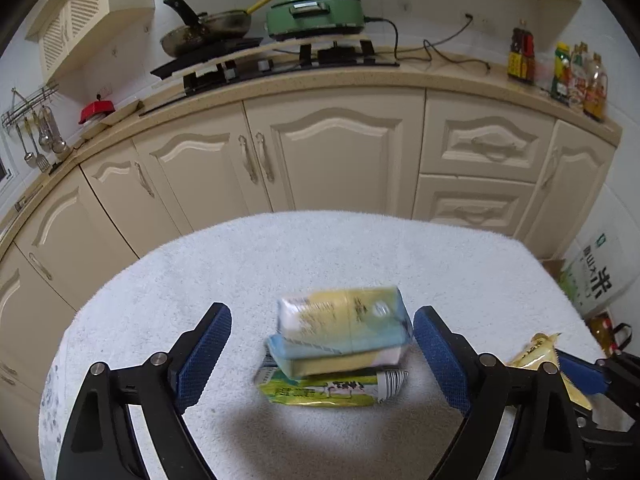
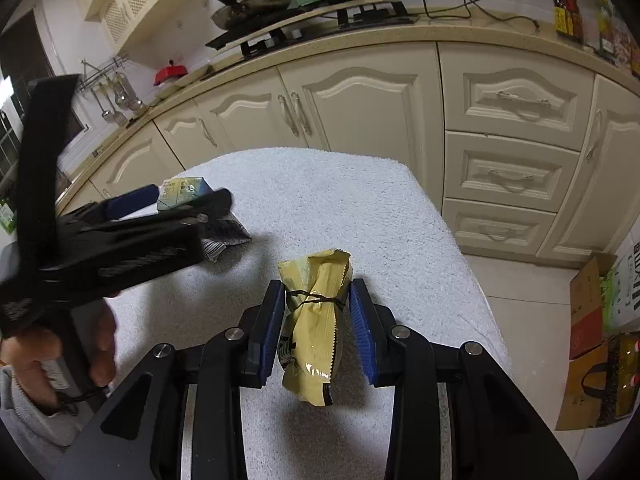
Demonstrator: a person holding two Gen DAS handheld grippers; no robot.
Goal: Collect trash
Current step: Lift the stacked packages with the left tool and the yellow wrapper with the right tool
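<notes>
We are seeing the carton (image 1: 344, 328) between the left gripper's (image 1: 322, 356) fingers smeared by blur, its print unreadable. It is covering part of the green wrapper (image 1: 332, 390) beneath. In the right wrist view the left gripper is hiding most of both.

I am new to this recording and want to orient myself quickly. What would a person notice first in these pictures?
First, the yellow snack bag, tied with a thin band and clamped in the right gripper above the white towel-covered table. Next, the left gripper, jaws wide, framing a yellow and blue carton lying on a green wrapper. Behind, a green electric cooker stands on the stove.
</notes>
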